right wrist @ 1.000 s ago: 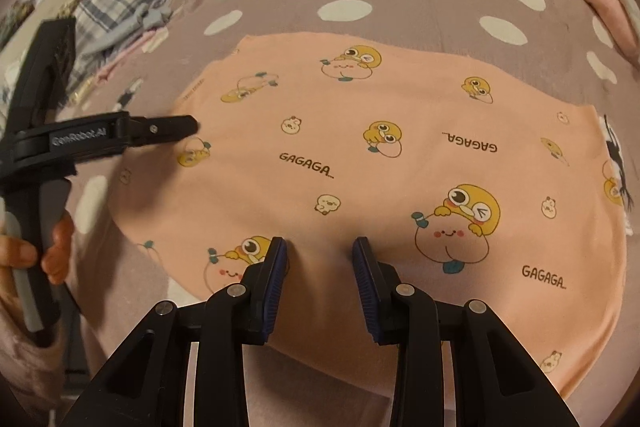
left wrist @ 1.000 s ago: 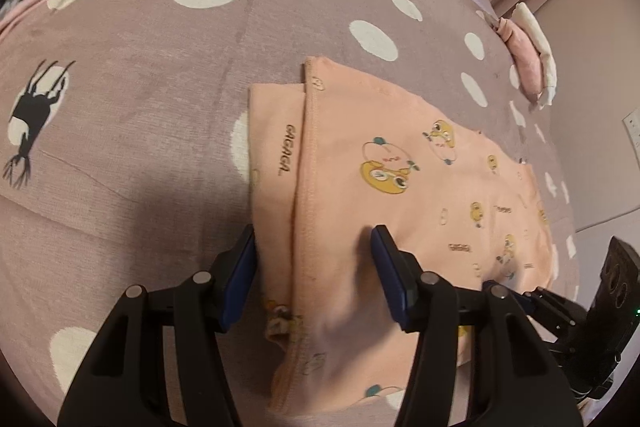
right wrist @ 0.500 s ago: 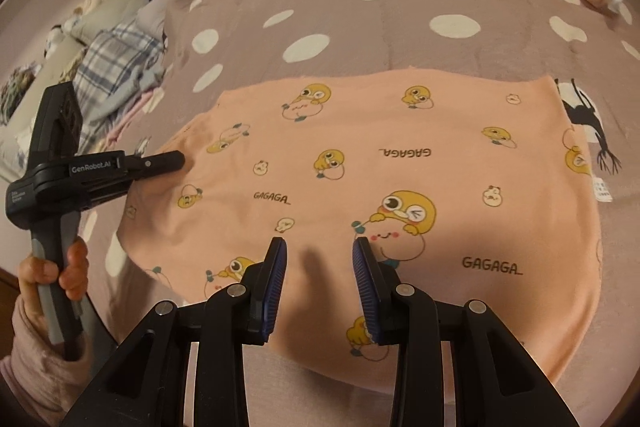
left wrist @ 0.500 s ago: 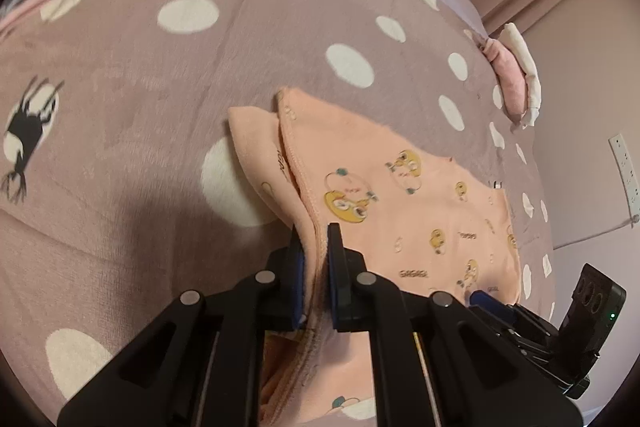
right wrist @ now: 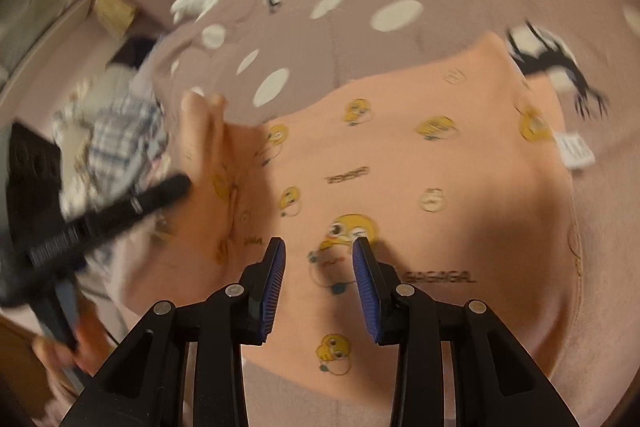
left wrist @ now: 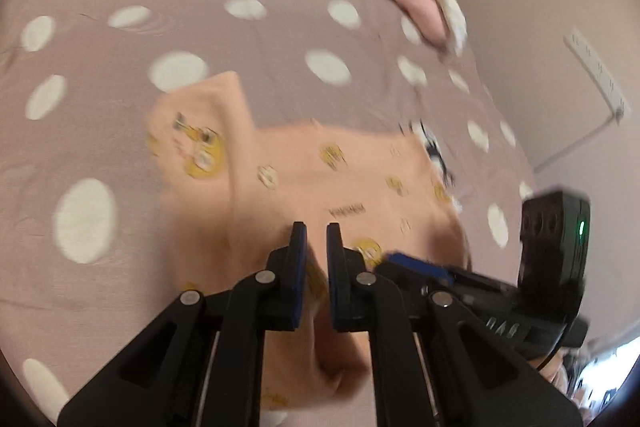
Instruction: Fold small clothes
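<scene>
Left tongs (left wrist: pixel 316 247) pinching soft peach garment (left wrist: pixel 360 187) fold | right tongs (right wrist: pixel 319 259) parted, empty

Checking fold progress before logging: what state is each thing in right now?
peach garment: flat on the bedspread, left end lifted
left gripper: shut on the garment's edge
right gripper: open, above the garment, holding nothing
dotted bedspread: spread flat

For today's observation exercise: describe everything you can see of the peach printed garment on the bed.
The peach garment is soft knit fabric printed with yellow cartoon ducks and lettering, with a white label at one edge. It lies on the dotted bedspread. The left gripper is shut on one side and lifts it into a fold. The right gripper hovers open above it.
</scene>
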A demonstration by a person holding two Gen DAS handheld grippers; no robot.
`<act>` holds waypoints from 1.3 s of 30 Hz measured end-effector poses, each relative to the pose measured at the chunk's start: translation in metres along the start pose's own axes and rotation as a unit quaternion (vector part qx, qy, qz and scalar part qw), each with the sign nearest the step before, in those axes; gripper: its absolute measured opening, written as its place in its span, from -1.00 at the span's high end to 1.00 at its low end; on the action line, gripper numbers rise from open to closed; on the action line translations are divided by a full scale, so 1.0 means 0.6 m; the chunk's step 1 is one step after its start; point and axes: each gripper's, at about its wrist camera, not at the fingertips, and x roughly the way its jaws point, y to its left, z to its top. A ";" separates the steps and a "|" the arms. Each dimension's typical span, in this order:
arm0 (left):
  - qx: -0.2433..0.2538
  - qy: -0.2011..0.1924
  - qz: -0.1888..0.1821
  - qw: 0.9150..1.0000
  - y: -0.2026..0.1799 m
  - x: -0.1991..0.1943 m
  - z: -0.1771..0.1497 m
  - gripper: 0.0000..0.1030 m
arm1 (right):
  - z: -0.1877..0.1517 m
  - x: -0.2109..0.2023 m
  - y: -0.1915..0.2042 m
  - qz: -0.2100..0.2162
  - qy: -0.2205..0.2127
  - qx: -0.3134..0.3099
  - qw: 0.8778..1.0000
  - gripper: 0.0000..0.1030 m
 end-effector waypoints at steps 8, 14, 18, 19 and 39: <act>0.009 0.029 -0.044 0.999 0.004 0.001 -0.052 0.41 | 0.004 -0.002 -0.030 0.067 0.007 0.060 0.996 0.10; -0.037 -0.008 -0.012 0.999 0.067 -0.060 -0.096 0.23 | 0.033 0.041 0.007 0.085 0.041 0.034 0.995 0.00; -0.066 -0.014 0.006 0.998 0.104 -0.077 -0.116 0.23 | 0.056 0.077 0.036 0.081 0.063 0.014 0.995 -0.04; -0.074 -0.015 0.007 0.997 0.112 -0.079 -0.120 0.23 | 0.061 0.085 0.040 0.079 0.069 0.011 0.994 -0.04; -0.117 -0.017 0.001 0.993 0.155 -0.085 -0.138 0.23 | 0.064 0.148 0.075 0.124 0.169 -0.021 0.978 0.26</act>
